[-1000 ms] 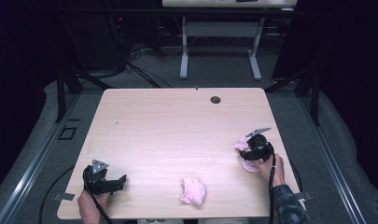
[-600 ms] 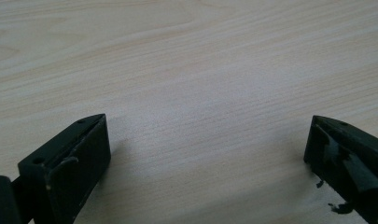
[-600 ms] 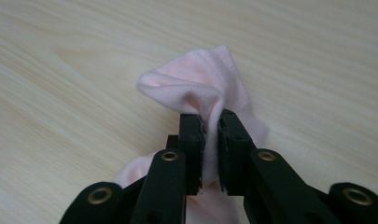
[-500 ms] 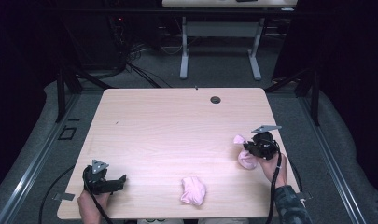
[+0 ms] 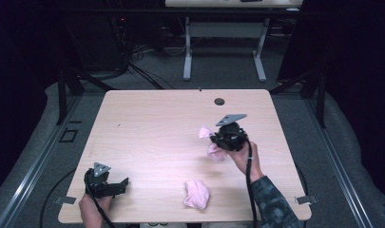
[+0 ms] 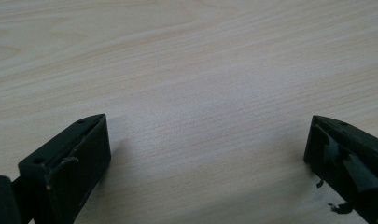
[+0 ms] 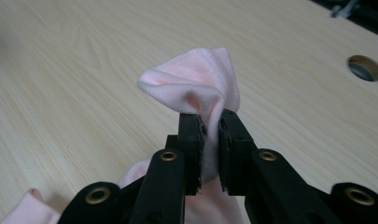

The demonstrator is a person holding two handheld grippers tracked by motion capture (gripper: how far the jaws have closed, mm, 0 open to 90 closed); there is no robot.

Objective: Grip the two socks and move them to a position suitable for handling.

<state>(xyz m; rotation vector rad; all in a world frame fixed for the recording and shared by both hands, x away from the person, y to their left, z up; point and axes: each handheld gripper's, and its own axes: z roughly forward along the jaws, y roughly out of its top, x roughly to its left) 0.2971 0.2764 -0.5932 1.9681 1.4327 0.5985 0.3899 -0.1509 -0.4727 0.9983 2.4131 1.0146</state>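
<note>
My right gripper (image 5: 214, 137) is shut on a pink cloth (image 5: 215, 151), lifted above the right middle of the wooden table (image 5: 152, 128). In the right gripper view its jaws have just closed, pinching a fold of the pink cloth (image 7: 196, 84), and the rest hangs below my right gripper (image 7: 210, 140). A second crumpled pink cloth (image 5: 197, 193) lies near the front edge. At the front left corner my left gripper (image 5: 121, 185) rests, held by a hand. In the left gripper view my left gripper (image 6: 207, 154) stands wide open over bare wood.
A round cable hole (image 5: 219, 101) sits at the table's far edge, also the cable hole (image 7: 364, 67) in the right gripper view. Behind the table stand a white desk frame (image 5: 223, 47) and cables on the floor. Metal rails run along both sides.
My right gripper has risen from the table's right side with the pink cloth and moved left toward the middle. The left gripper has stayed put.
</note>
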